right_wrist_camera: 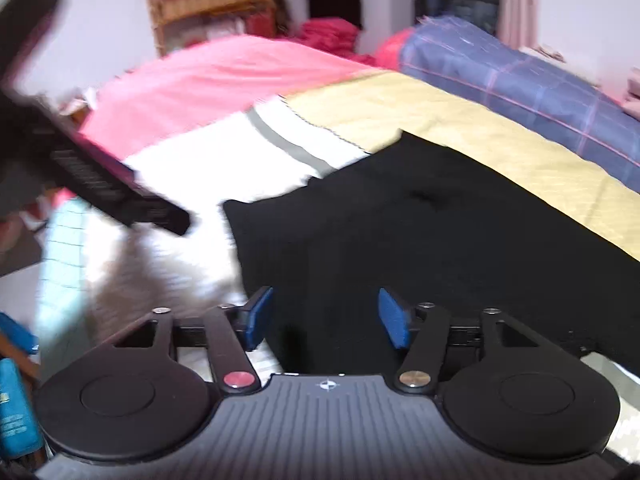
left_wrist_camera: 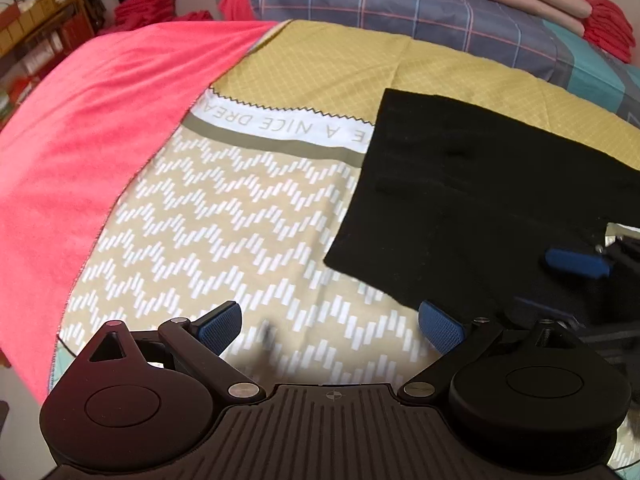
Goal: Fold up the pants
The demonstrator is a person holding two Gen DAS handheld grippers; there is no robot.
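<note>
Lying flat on the bed (left_wrist_camera: 248, 216), black pants (left_wrist_camera: 472, 200) sit ahead-right of the left gripper (left_wrist_camera: 332, 326), directly ahead of the right gripper (right_wrist_camera: 326, 318); both jaws wide apart, empty.

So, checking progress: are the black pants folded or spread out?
Folded, it seems: the black pants lie as one flat rectangle on the bedspread, no separate legs showing.
</note>
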